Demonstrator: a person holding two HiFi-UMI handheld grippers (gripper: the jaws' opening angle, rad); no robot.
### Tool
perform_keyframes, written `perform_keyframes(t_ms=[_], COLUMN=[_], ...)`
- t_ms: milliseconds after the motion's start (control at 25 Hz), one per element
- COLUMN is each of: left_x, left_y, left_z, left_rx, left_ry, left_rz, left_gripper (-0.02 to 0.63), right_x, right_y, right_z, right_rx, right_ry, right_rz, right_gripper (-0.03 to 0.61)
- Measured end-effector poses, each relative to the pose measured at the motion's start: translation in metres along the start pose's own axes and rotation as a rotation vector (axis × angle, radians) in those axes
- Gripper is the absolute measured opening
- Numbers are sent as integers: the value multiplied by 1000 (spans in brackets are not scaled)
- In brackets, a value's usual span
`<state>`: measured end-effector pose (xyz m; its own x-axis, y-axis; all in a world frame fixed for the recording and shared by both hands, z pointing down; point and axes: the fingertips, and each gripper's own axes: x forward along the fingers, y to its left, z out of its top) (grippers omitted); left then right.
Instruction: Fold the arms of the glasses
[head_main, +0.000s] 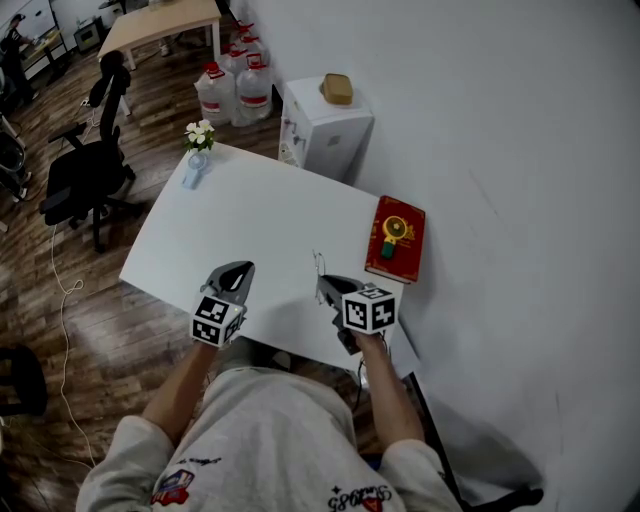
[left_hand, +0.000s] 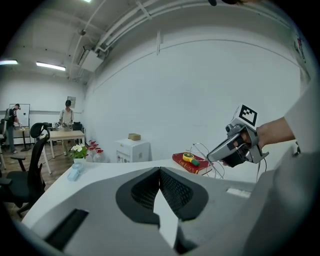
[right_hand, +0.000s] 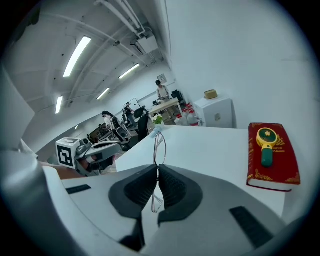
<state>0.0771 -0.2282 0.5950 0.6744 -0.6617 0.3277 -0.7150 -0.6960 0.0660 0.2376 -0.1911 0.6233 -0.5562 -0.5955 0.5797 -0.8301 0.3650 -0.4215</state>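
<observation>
On the table (head_main: 260, 225), a book (head_main: 395, 240) lies right, flowers (head_main: 200, 132) at the far corner.

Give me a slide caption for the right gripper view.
Right gripper shut on wire-rimmed glasses over a white table, red book lying to the right.

The glasses (right_hand: 159, 149) are partly hidden where the right gripper (right_hand: 157, 171) pinches them.

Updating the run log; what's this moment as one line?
left gripper: shut, empty | right gripper: shut on glasses | red book: on table, untouched
</observation>
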Motion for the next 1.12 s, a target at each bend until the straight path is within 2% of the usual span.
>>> perform_keyframes(t_ms=[480, 1120], left_x=[-1, -3], left_y=[-4, -4], left_z=[5, -10], left_rx=[-18, -56], left_ry=[-8, 22], left_rz=[-14, -21], left_gripper=[5, 5], right_x=[0, -1], right_y=[-2, -6], right_z=[-7, -13], right_rx=[-6, -21], right_ry=[6, 4], right_rz=[-15, -30], right_gripper=[17, 17])
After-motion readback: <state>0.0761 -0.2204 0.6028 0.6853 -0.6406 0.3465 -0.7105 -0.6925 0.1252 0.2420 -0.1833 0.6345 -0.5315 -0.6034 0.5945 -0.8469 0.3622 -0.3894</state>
